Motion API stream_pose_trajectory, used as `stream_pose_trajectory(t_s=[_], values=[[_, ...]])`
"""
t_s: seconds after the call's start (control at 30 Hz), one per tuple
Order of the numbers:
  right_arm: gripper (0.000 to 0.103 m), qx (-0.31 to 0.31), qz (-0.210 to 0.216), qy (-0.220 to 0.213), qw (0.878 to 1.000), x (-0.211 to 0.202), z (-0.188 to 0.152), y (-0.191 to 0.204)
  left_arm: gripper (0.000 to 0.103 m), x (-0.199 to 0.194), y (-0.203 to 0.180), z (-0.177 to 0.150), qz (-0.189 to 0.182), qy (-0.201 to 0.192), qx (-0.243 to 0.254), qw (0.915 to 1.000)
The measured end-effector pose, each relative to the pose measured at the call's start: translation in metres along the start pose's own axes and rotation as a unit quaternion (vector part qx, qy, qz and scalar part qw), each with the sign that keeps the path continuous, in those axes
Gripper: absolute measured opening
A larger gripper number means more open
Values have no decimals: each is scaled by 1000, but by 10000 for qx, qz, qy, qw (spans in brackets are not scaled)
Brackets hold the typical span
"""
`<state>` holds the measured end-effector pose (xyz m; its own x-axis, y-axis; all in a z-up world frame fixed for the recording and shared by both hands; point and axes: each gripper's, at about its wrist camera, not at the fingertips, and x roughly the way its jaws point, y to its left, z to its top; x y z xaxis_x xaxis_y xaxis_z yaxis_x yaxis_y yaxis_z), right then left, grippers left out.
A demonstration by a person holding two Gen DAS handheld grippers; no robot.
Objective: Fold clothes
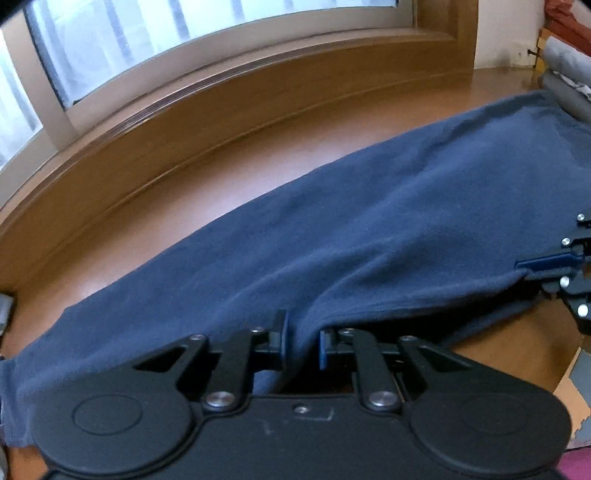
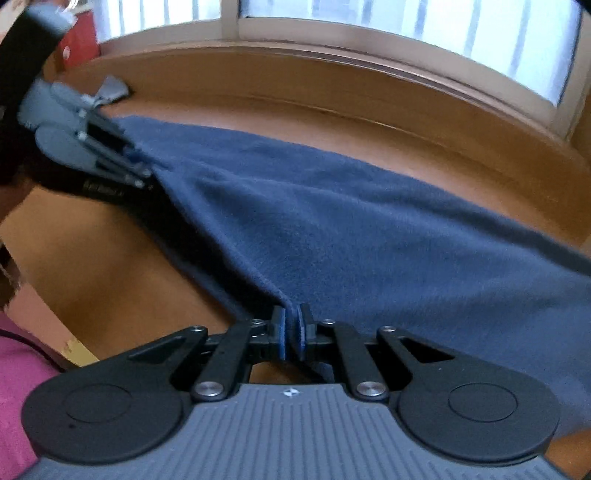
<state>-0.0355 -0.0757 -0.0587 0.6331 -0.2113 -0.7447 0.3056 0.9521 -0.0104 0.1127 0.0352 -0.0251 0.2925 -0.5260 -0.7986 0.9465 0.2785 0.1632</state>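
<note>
A navy blue garment (image 1: 369, 221) lies stretched across a brown wooden surface (image 1: 258, 158). In the left wrist view my left gripper (image 1: 303, 341) is shut on a bunched fold of the garment's near edge. Cloth fills the gap between its blue pads. My right gripper (image 1: 524, 265) shows at the right edge of that view, pinching the same edge farther along. In the right wrist view my right gripper (image 2: 291, 330) is shut on a corner of the garment (image 2: 369, 229), with a thin hem between its pads. My left gripper (image 2: 146, 175) shows at the upper left, holding the cloth taut.
A window with a wooden sill (image 1: 258, 85) runs along the far side. Grey rolled items (image 1: 565, 92) and a red-orange cloth (image 1: 569, 26) sit at the far right. A red box (image 2: 81, 44) and a grey cloth (image 2: 110, 90) lie far left. A pink sleeve (image 2: 18, 387) is close by.
</note>
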Motion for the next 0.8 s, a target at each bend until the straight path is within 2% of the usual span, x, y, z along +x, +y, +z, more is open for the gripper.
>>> stream_pose_trajectory(t_s=[0.07,0.13,0.17,0.23,0.3,0.37,0.43,0.47,0.6,0.67,0.73,0.8], values=[[20,115,116,6,9999,0,0,-3,17,2,-2,1,29,17,-14,10000],[38,151,158,152,9996,-4,1,-2,17,4,-5,4,55,44,-18,10000],[39,159,191,200,9995,-12,1,-3,17,4,-6,4,53,44,-30,10000],[39,322,224,-15,9992,-38,-5,-12,17,5,-7,4,49,44,-34,10000],[40,940,159,-244,9951,-57,-12,-35,17,4,-7,3,49,43,-7,10000],[40,1696,11,-420,9846,-71,-21,-63,17,3,-4,2,55,32,5,10000],[40,2110,-325,-266,9766,-67,-35,-84,17,4,-3,2,55,38,-19,10000],[40,2084,-459,-155,9768,-65,-41,-87,18,4,-2,2,51,49,-60,10000],[37,1300,-841,265,9876,-60,-59,-72,20,6,1,3,52,117,-141,9998],[38,1249,-888,432,9873,-60,-58,-71,20,5,1,3,22,184,-41,9998],[37,1284,-811,424,9875,-64,-48,-76,19,-6,7,5,-202,221,-35,9995],[38,1196,-836,229,9890,-73,-38,-84,19,-19,16,8,-516,218,-172,9983]])
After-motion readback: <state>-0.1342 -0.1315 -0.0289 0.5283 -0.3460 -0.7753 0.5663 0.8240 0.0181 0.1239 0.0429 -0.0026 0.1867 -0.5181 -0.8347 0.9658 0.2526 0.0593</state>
